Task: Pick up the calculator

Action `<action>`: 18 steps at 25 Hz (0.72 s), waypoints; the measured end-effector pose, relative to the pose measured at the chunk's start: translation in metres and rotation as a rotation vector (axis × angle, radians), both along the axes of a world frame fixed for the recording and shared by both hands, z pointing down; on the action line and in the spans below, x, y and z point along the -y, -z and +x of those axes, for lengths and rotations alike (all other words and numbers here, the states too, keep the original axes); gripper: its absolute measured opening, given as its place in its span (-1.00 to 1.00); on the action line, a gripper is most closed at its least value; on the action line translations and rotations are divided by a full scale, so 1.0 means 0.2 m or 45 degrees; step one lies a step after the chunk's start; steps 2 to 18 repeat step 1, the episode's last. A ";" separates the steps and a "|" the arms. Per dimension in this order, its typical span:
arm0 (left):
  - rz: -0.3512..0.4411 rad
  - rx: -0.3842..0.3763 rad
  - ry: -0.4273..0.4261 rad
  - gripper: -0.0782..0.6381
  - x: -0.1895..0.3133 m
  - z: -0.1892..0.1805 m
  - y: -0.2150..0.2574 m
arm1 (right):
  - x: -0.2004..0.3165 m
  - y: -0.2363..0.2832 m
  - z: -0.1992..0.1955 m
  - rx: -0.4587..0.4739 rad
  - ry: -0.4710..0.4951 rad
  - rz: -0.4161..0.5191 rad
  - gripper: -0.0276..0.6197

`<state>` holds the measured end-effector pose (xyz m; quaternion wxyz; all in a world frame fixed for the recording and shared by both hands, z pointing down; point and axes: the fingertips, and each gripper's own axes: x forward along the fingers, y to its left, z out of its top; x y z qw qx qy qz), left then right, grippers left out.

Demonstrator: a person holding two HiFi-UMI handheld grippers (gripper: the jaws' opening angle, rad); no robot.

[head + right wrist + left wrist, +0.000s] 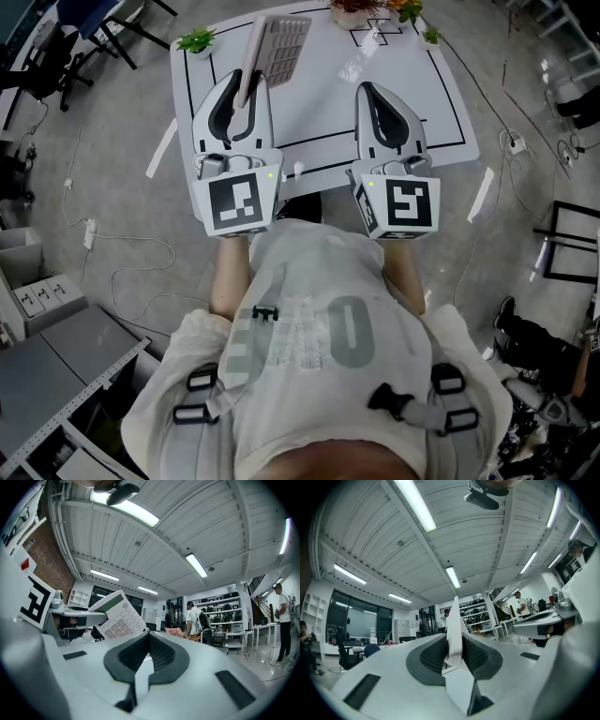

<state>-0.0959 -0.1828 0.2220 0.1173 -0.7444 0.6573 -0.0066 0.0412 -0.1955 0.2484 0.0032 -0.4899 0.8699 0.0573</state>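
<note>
Hard plastic above a smooth tabletop
Matt pale plastic calculator [279, 47]; left gripper [246, 86] in satin white plastic with dark, finely textured pads [433, 656]; table [328, 112] smooth, white, slight sheen

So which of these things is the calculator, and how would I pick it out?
Start at the white table with black lines, seen from above. Over its far left part the left gripper holds a flat grey slab by its edge: the calculator. Unlike the green plant at the table's far corner, it has rows of keys and is the only thing held.
</note>
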 end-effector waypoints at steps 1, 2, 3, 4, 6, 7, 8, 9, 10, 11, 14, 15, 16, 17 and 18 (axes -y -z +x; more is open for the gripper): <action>0.000 -0.001 0.002 -0.51 0.00 0.00 0.00 | 0.00 0.00 0.01 0.001 -0.002 0.002 -0.90; 0.000 -0.001 0.002 -0.51 0.00 0.00 0.00 | 0.00 0.00 0.01 0.001 -0.002 0.002 -0.90; 0.000 -0.001 0.002 -0.51 0.00 0.00 0.00 | 0.00 0.00 0.01 0.001 -0.002 0.002 -0.90; 0.000 -0.001 0.002 -0.51 0.00 0.00 0.00 | 0.00 0.00 0.01 0.001 -0.002 0.002 -0.90; 0.000 -0.001 0.002 -0.51 0.00 0.00 0.00 | 0.00 0.00 0.01 0.001 -0.002 0.002 -0.90; 0.000 -0.001 0.002 -0.51 0.00 0.00 0.00 | 0.00 0.00 0.01 0.001 -0.002 0.002 -0.90; 0.000 -0.001 0.002 -0.51 0.00 0.00 0.00 | 0.00 0.00 0.01 0.001 -0.002 0.002 -0.90; 0.000 -0.001 0.002 -0.51 0.00 0.00 0.00 | 0.00 0.00 0.01 0.001 -0.002 0.002 -0.90; 0.000 -0.001 0.002 -0.51 0.00 0.00 0.00 | 0.00 0.00 0.01 0.001 -0.002 0.002 -0.90; 0.000 -0.001 0.002 -0.51 0.00 0.00 0.00 | 0.00 0.00 0.01 0.001 -0.002 0.002 -0.90; 0.000 -0.001 0.002 -0.51 0.00 0.00 0.00 | 0.00 0.00 0.01 0.001 -0.002 0.002 -0.90; 0.000 -0.001 0.002 -0.51 0.00 0.00 0.00 | 0.00 0.00 0.01 0.001 -0.002 0.002 -0.90; 0.000 -0.001 0.002 -0.51 0.00 0.00 0.00 | 0.00 0.00 0.01 0.001 -0.002 0.002 -0.90; 0.000 -0.001 0.002 -0.51 0.00 0.00 0.00 | 0.00 0.00 0.01 0.001 -0.002 0.002 -0.90; 0.000 -0.001 0.002 -0.51 0.00 0.00 0.00 | 0.00 0.00 0.01 0.001 -0.002 0.002 -0.90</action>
